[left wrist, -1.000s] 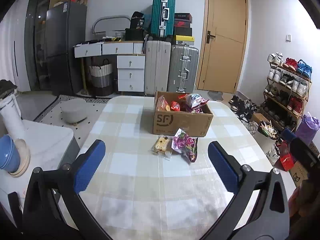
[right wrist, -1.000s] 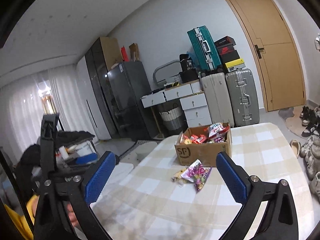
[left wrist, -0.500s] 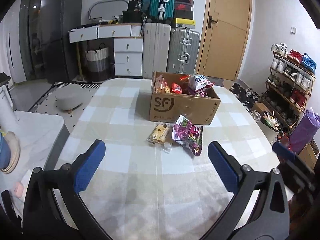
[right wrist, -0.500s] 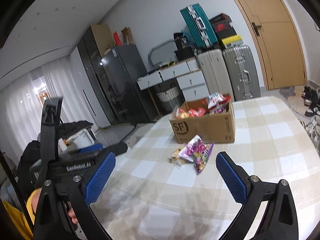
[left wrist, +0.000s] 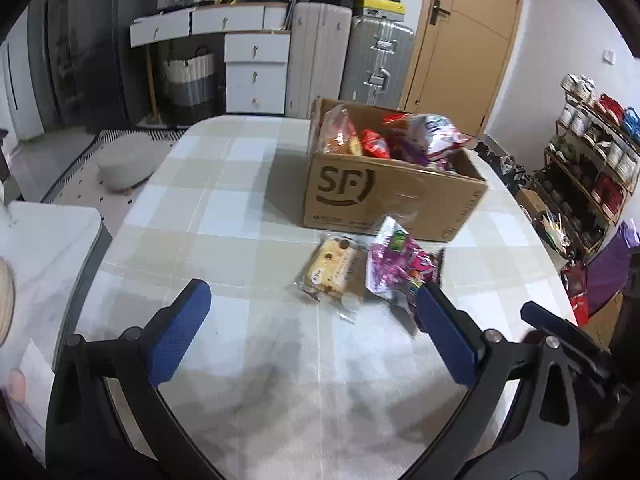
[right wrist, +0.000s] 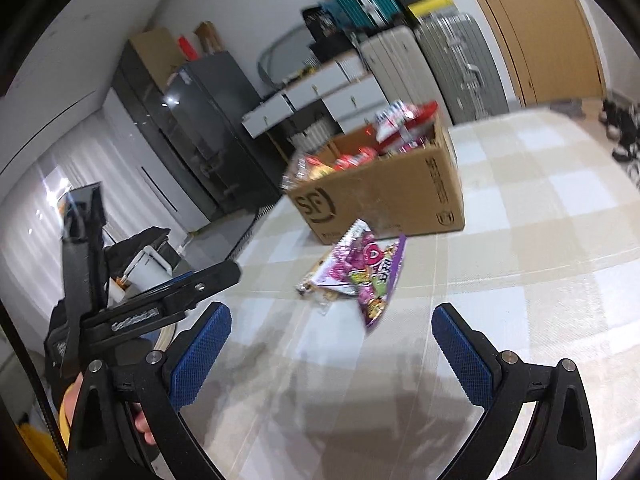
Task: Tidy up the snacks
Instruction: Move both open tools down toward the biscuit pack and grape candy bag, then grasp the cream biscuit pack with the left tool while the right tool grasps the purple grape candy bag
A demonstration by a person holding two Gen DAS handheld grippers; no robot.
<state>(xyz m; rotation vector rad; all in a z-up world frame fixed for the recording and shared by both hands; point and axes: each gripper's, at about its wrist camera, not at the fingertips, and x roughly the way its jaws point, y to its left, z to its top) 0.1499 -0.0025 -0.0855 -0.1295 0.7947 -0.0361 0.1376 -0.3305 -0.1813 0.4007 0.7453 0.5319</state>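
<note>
Left wrist view: left gripper (left wrist: 314,328) spread wide, empty, over checked table (left wrist: 224,216). Purple snack bag (left wrist: 400,268) & cookie pack (left wrist: 332,266) lie touching, just before SF box (left wrist: 384,200). Right gripper (right wrist: 332,354) also agape, empty.

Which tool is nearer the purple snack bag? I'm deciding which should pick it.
Left. The left tool has its right finger almost at the purple snack bag; the right tool hangs farther back, bag ahead between its fingers.

L wrist cam faces box (left wrist: 394,196) head-on, R cam from right – both share table (left wrist: 224,216)
</note>
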